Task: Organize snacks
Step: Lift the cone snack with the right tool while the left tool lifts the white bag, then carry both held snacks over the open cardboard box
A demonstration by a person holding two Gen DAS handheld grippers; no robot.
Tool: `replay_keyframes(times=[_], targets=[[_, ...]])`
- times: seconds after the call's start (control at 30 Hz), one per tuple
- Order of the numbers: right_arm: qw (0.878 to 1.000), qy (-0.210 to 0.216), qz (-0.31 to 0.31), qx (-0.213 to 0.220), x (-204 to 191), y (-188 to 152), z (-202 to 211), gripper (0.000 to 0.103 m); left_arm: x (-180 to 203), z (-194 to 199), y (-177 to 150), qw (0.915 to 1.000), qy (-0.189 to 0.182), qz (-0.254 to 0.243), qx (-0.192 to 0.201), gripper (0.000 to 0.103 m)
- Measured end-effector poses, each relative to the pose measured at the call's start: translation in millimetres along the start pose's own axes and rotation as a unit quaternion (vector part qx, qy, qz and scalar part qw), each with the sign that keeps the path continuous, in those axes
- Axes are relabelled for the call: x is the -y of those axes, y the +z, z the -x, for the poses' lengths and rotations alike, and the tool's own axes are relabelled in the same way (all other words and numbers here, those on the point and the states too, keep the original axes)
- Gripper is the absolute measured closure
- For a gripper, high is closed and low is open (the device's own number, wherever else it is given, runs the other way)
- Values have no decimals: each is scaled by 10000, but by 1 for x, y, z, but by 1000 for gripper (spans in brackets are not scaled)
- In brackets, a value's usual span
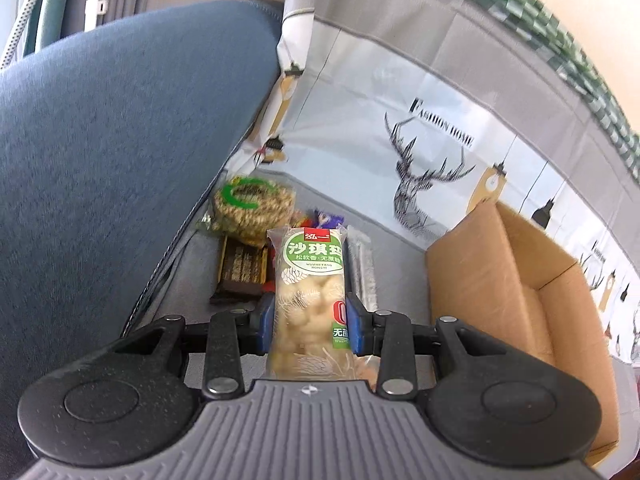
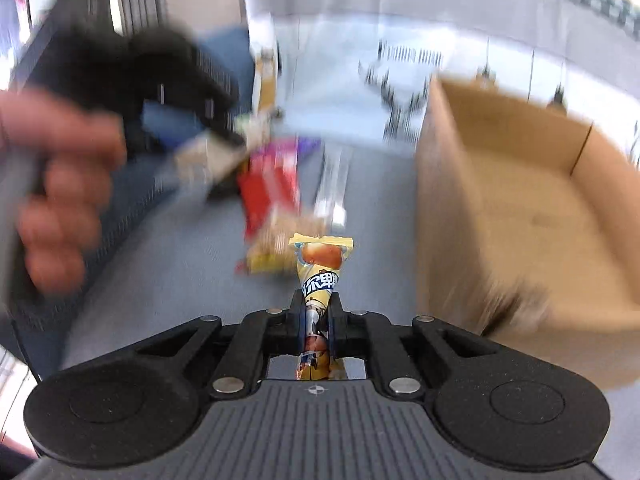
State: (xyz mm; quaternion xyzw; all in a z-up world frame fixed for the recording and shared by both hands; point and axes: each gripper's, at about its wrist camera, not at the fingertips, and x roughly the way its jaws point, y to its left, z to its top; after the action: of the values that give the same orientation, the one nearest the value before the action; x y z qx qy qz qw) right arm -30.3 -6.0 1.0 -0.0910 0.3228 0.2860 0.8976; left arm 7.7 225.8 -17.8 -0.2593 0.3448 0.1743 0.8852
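My left gripper point(image 1: 311, 322) is shut on a green-labelled pack of puffed rice cake point(image 1: 310, 280) and holds it above the grey sofa seat. My right gripper point(image 2: 316, 322) is shut on a small yellow snack packet point(image 2: 320, 264). An open cardboard box point(image 1: 516, 280) stands to the right; it also shows in the right wrist view point(image 2: 532, 200). A pile of snacks point(image 1: 256, 240) lies ahead on the seat. In the blurred right wrist view the left gripper point(image 2: 168, 92) and the hand point(image 2: 60, 184) holding it show at left, above the snack pile point(image 2: 272, 184).
A blue cushion point(image 1: 120, 152) fills the left. A printed cloth with a deer drawing point(image 1: 424, 184) covers the sofa back. A clear-wrapped stick snack point(image 1: 362, 268) lies just right of the held pack.
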Motion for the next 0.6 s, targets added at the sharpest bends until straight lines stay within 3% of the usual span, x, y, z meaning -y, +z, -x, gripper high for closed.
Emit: replay_keyframes(times=[0.3,0.43,0.6], targets=[[9953,-442,-409,762,66,78,13,93,35,13,0,9980,-465,-213,361,64],[9892,-678,-590,1160,100,74,11,93,57,16,-5,9956,-604,-495,524,64],[9899,-753,-690,983,126,59,-8,93,79,14,-10,9928,-835,-609,599,64]])
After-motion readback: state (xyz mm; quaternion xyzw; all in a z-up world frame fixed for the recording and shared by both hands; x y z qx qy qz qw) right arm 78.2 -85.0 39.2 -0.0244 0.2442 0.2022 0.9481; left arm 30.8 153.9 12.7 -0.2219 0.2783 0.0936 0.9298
